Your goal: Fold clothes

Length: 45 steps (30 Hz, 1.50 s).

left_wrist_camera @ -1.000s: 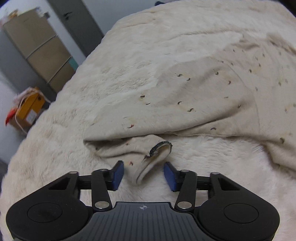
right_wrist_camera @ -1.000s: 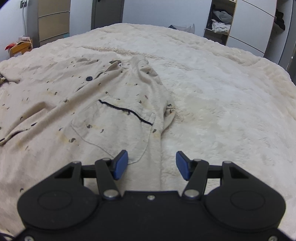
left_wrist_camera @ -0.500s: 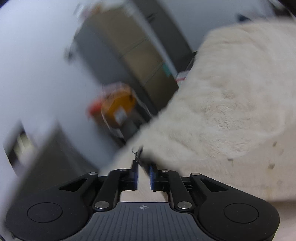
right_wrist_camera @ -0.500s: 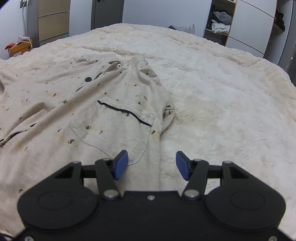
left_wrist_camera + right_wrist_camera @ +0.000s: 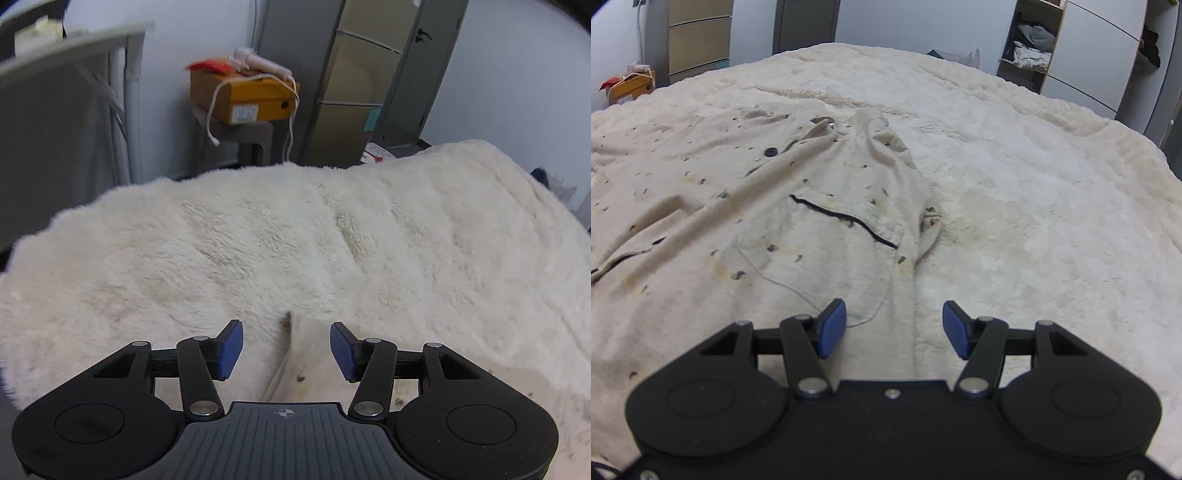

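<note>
A beige shirt [image 5: 798, 206] with small dark flecks, a dark button [image 5: 771, 151] and a dark-trimmed pocket [image 5: 846, 218] lies spread on the cream fluffy blanket [image 5: 1034, 221]. My right gripper [image 5: 894, 325] hovers open over the shirt's right side edge, with nothing between its pads. In the left wrist view, a pointed end of the shirt's sleeve [image 5: 301, 354] lies flat on the blanket [image 5: 258, 240] near the bed's edge. My left gripper [image 5: 286, 349] is just above it. Its jaws are opening and the pads stand clear of the cloth on both sides.
Past the bed's edge stand an orange box [image 5: 243, 99] with a white cord on a grey stool, a tall grey cabinet [image 5: 354, 85] and a grey frame [image 5: 66, 110] at the left. Open wardrobe shelves [image 5: 1030, 48] with clothes are at the back right.
The left gripper shut on the sleeve cuff, swung it out toward the bed's edge while rolling, then opened and let the cloth drop. The shirt's left side shifted. The right gripper stayed put.
</note>
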Each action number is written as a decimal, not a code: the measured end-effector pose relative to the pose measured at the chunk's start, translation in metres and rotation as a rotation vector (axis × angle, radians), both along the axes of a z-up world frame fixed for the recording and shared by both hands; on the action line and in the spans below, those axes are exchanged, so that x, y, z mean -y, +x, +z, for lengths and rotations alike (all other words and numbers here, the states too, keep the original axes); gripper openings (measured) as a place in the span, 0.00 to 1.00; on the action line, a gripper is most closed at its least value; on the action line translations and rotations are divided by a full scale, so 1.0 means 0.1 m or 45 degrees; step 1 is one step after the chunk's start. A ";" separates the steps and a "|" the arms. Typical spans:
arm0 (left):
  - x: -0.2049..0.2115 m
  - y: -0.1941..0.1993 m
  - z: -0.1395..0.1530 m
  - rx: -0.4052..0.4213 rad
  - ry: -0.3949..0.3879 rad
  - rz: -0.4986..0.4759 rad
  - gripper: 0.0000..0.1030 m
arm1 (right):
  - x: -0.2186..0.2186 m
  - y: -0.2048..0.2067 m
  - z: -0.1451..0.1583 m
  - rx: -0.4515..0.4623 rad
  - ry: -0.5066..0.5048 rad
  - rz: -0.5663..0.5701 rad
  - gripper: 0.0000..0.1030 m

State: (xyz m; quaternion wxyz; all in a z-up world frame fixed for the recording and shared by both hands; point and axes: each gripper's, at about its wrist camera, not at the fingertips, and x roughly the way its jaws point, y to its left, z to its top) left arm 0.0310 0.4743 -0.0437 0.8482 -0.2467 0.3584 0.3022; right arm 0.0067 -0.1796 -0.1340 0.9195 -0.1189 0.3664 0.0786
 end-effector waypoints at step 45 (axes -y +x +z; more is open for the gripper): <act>2.28 0.06 -0.72 -0.063 0.705 -1.126 0.63 | -0.63 -0.85 0.03 0.195 -0.049 0.003 0.54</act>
